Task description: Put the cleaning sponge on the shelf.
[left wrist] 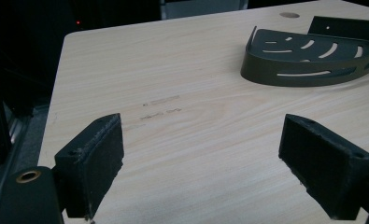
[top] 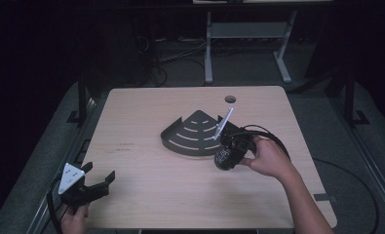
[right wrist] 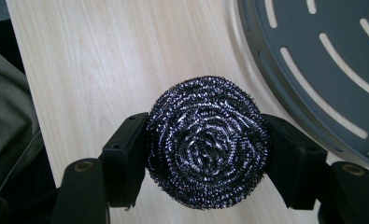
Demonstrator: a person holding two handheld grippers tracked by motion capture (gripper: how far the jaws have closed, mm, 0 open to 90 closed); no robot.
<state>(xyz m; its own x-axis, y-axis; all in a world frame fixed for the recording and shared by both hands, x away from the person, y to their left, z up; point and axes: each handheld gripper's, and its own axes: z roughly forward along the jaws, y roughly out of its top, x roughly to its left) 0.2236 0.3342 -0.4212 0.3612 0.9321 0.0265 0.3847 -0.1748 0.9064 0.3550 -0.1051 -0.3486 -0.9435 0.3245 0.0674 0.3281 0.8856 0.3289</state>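
We see the right tool point(right wrist: 205, 154) clamped on a round, dark steel-wool scouring pad point(right wrist: 208, 142), held at centre frame in the right gripper view, above the pale wooden table point(top: 146, 195) just beside the dark grey slotted quarter-round metal shelf point(top: 192, 134). At lower left of the high view, our left tool point(top: 102, 180) stands open, holding nothing.

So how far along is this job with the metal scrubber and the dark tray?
Done: the right gripper has the round steel-wool scouring ball clamped between its fingers. In hand: the ball sits beside the dark grey slotted corner tray, over bare wood. Left: probably putting it in the tray. The left gripper waits open.
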